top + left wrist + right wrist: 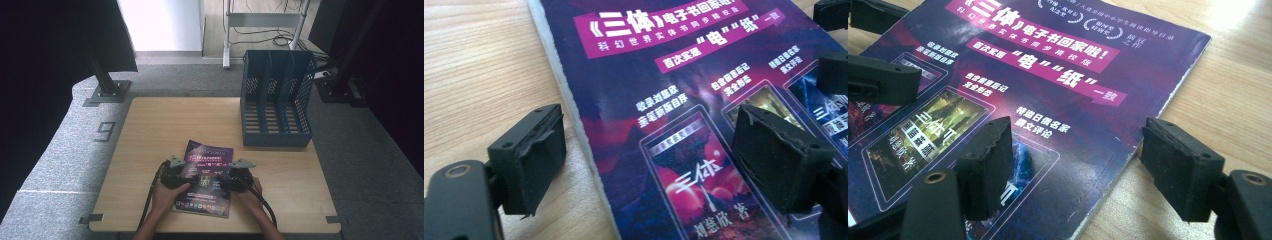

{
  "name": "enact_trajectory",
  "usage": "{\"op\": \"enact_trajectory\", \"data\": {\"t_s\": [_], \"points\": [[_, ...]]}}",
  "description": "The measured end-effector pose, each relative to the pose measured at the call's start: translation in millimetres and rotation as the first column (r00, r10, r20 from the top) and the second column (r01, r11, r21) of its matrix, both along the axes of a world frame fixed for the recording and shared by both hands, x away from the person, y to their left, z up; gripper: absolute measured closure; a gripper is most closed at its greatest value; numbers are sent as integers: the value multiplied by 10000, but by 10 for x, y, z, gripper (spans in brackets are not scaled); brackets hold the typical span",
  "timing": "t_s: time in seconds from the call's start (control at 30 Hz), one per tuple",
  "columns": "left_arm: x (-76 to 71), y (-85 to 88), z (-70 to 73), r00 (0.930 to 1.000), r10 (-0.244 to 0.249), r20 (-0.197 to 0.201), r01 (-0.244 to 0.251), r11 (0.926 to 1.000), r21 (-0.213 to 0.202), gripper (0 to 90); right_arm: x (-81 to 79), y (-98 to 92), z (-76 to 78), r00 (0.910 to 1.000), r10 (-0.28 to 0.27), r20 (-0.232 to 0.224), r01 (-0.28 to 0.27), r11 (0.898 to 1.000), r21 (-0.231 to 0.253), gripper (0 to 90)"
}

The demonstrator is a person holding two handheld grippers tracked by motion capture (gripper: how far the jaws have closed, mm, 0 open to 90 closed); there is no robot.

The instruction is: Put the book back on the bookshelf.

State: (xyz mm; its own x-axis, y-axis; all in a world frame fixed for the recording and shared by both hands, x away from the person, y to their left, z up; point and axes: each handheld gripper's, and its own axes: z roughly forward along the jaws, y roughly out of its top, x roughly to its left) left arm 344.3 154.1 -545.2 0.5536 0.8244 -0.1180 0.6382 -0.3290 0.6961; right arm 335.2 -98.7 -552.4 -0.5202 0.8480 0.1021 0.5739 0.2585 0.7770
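A purple magazine (207, 165) with white and pink print lies flat on the wooden table (160, 125), near the front edge. My left gripper (184, 174) rests low at the magazine's left edge (574, 125). Its jaws stand open, one over bare wood and the other over the cover (664, 75), with the gripper (651, 157) straddling that edge. My right gripper (226, 178) is at the magazine's right edge (1153, 115), also open (1083, 165), with one jaw above the cover (1048, 90) and one above the wood. Neither pair of pads presses on the magazine.
A blue three-slot file rack (277, 100) stands at the table's back right. The other gripper's black jaws show at the top right of the left gripper view and at the left of the right gripper view. Grey carpet surrounds the table.
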Motion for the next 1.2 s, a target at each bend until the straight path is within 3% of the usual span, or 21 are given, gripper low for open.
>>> {"op": "enact_trajectory", "data": {"t_s": [0.17, 0.27, 0.37, 0.5, 0.57, 0.6, 0.8, 0.83, 0.9, 0.93, 0.97, 1.03, 1.2], "points": [[-10, -29, 10, 9999, 93, -73, -94, 9999, -60, 143, 3, -3, -1, 10000, 1, -37, -1, 10000, 35, 286], [-4, 26, 35, 9996, 196, -198, -209, 9974, -693, 160, 9, -9, -3, 9999, -28, -127, 29, 9999, 116, 286], [-13, 41, 41, 9996, 209, -204, -226, 9961, -848, 177, 11, -12, -3, 9999, -58, -146, 60, 9999, 141, 289], [-34, 43, 62, 9998, 144, -130, -155, 9958, -901, 185, 15, -15, -4, 9999, -109, -132, 110, 9999, 131, 289], [-43, 55, 80, 9999, 95, -101, -105, 9940, -1086, 191, 18, -17, -4, 9998, -130, -120, 131, 9998, 128, 290], [-55, 72, 103, 9999, 74, -70, -83, 9904, -1381, 198, 19, -19, -4, 9998, -144, -121, 145, 9998, 131, 290], [-101, 57, 164, 9995, -110, 293, 157, 9861, -1654, 239, 19, -19, -4, 9998, -136, -115, 138, 9998, 122, 290], [-101, 59, 168, 9995, -212, 226, 250, 9830, -1819, 239, 19, -19, -4, 9998, -136, -115, 138, 9998, 122, 290], [-84, 31, 132, 9960, -842, -308, 737, 9645, -2535, 279, 19, -18, -4, 9998, -139, -122, 141, 9998, 121, 290], [-95, -2, 124, 9972, -720, -198, 660, 9739, -2171, 279, 19, -19, -4, 9998, -139, -130, 141, 9998, 127, 290], [-95, -2, 124, 9972, -720, -198, 660, 9739, -2171, 283, 19, -19, -4, 9998, -139, -130, 141, 9998, 127, 290], [-98, -51, 113, 9983, -586, 2, 580, 9865, -1534, 287, 19, -21, -4, 9998, -130, -130, 132, 9998, 134, 291], [-33, -56, 135, 9995, -316, 10, 315, 9889, -1451, 336, 19, -32, -4, 9998, -90, -177, 93, 9998, 183, 294]]}}
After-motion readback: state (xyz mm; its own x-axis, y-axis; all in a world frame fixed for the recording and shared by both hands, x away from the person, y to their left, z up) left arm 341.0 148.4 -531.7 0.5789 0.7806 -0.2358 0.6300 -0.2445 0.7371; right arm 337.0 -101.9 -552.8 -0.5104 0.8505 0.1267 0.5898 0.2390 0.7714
